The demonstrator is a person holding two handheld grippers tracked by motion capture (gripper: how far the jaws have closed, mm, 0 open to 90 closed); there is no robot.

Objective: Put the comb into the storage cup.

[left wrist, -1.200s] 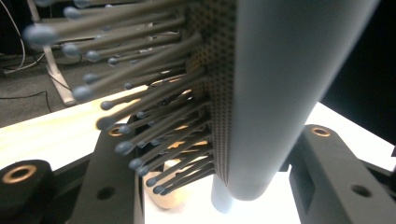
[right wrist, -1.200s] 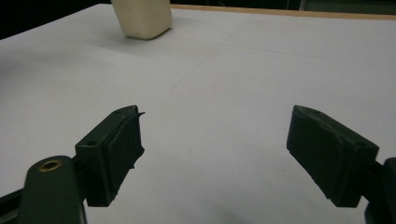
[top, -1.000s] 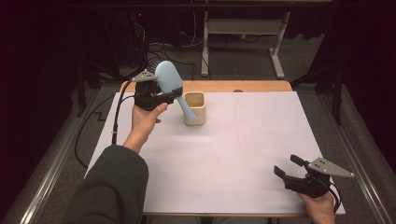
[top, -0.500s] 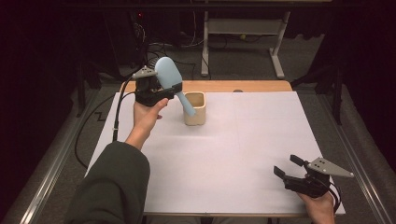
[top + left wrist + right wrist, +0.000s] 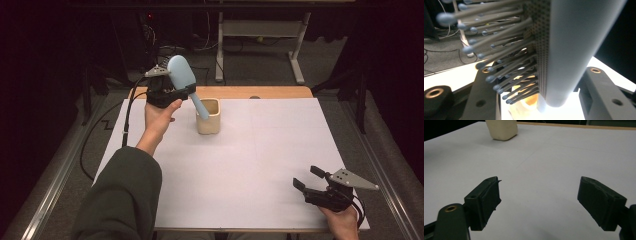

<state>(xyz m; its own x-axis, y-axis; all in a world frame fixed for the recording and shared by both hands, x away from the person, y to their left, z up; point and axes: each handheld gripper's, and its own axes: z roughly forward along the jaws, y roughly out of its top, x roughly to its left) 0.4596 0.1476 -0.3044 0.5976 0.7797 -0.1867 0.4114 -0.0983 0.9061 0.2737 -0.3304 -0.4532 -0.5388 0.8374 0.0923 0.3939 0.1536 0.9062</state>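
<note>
My left gripper is shut on a pale blue hairbrush and holds it tilted above the table's far left. The brush head is up and its handle slants down to the mouth of a cream cup. In the left gripper view the brush back and its bristles stand between the jaws, and the cup glows below. My right gripper rests open near the front right edge. Nothing sits between its jaws, and the cup is far off.
The white table sheet lies bare between cup and right gripper. A wooden strip runs along the far edge. A black cable trails off the left side. Desk legs and cords stand on the floor beyond.
My left gripper has lifted the hairbrush a little, so the handle stands higher at the cup. The right gripper has not moved.
</note>
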